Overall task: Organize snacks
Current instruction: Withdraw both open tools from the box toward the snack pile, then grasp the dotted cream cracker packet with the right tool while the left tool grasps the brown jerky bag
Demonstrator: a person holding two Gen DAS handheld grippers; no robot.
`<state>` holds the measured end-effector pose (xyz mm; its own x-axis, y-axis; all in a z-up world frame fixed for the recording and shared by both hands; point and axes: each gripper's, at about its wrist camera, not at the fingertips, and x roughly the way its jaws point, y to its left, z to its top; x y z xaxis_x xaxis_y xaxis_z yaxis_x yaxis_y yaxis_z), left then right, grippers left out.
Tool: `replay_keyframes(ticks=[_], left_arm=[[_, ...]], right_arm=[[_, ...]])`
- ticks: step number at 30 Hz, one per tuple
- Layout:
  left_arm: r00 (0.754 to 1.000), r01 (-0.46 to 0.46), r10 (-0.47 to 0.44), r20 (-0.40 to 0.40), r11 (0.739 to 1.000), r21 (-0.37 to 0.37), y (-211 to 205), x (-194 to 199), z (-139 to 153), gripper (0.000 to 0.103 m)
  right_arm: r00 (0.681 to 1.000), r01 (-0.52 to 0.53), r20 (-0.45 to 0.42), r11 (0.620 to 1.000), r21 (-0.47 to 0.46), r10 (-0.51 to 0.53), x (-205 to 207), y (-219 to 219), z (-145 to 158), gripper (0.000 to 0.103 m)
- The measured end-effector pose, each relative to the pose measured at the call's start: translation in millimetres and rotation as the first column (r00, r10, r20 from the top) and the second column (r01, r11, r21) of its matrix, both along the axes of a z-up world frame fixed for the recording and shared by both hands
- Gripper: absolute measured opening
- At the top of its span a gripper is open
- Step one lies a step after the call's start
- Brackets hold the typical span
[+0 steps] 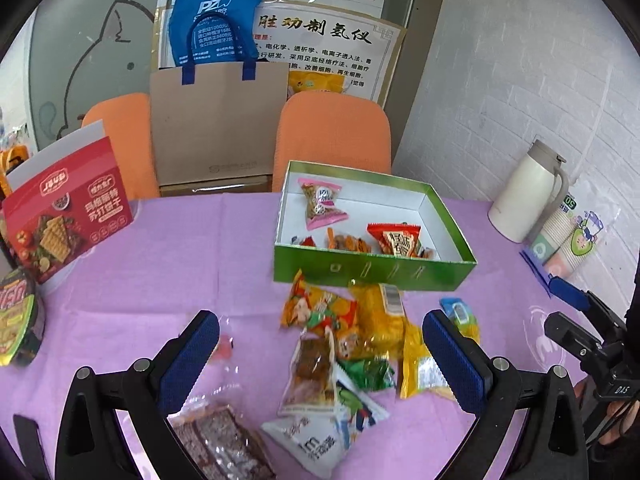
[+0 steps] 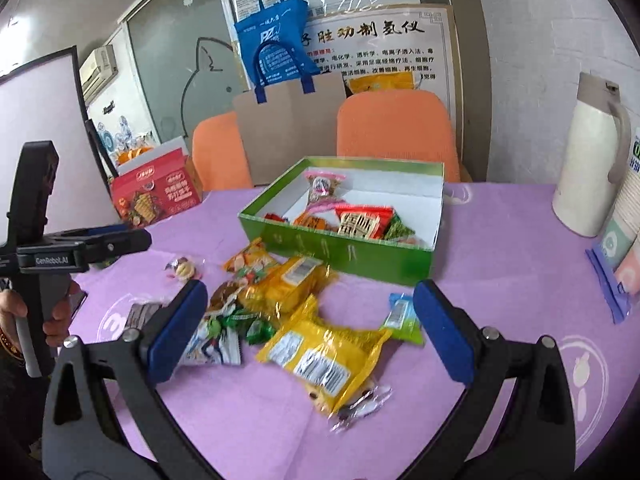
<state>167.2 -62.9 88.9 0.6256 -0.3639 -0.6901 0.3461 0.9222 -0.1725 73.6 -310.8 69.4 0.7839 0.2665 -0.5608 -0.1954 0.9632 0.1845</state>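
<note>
Left tool [image 1: 320, 354] and right tool [image 2: 310, 330] both hang spread wide, gripping nothing, above loose snack packets [image 2: 320, 354] heaped on the purple worktop [image 1: 160, 248]. Just beyond lies the green box [image 1: 372, 270], with several packets inside.

office meeting room, wall posters [image 2: 384, 46], orange chairs [image 1: 334, 136] (whiteboard [image 2: 40, 120] too)

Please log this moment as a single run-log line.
left tool: open, empty | right tool: open, empty | green box: few snacks inside | snack pile: on tablecloth
</note>
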Motion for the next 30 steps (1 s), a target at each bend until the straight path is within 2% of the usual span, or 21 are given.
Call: replay_keyframes(ticks=[4, 8, 12, 14, 17, 19, 22, 25, 30], left_arm=[[1.000, 0.017, -0.017, 0.019, 1.000, 0.001, 20.6, -37.2, -13.0, 0.103], [1.000, 0.019, -0.019, 0.001, 0.999, -0.027, 35.8, -60.1, -26.9, 0.103], [0.999, 0.042, -0.043, -0.025, 0.997, -0.057, 44.9, -74.8, -41.7, 0.103], [0.998, 0.053, -0.056, -0.036, 0.997, -0.058, 45.2, -79.7, -47.5, 0.103], [0.997, 0.068, -0.069, -0.036, 0.997, -0.042, 43.7, -84.9, -51.9, 0.103], [0.996, 0.086, -0.087, -0.032, 0.996, -0.028, 40.9, -88.3, -54.4, 0.103], [0.993, 0.118, -0.118, -0.023, 0.993, -0.008, 36.6, -89.3, -57.3, 0.103], [0.989, 0.144, -0.144, -0.015, 0.990, 0.000, 29.2, -83.7, -61.4, 0.103], [0.982, 0.185, -0.183, -0.036, 0.982, 0.032, 6.2, -60.8, -75.8, 0.098]], right_arm=[[0.994, -0.037, -0.102, 0.999, -0.036, 0.033, -9.2, 3.9, -38.1, 0.102], [0.982, -0.050, -0.187, 0.990, -0.133, 0.024, -7.2, 11.6, -71.6, 0.102], [0.962, -0.096, -0.271, 0.966, -0.242, 0.028, 9.8, 26.8, -97.5, 0.102], [0.960, -0.101, -0.281, 0.953, -0.286, 0.017, 20.6, 33.2, -105.5, 0.102], [0.948, -0.108, -0.316, 0.955, -0.275, 0.016, 33.4, 36.2, -112.1, 0.099], [0.937, -0.100, -0.349, 0.967, -0.232, 0.013, 32.9, 36.2, -114.1, 0.075], [0.935, -0.129, -0.352, 0.963, -0.235, 0.039, 14.0, 46.5, -113.7, 0.066], [0.936, -0.148, -0.349, 0.957, -0.251, 0.053, -13.6, 57.3, -113.5, 0.066], [0.939, -0.119, -0.337, 0.984, -0.132, 0.068, -49.1, 60.2, -111.6, 0.065]])
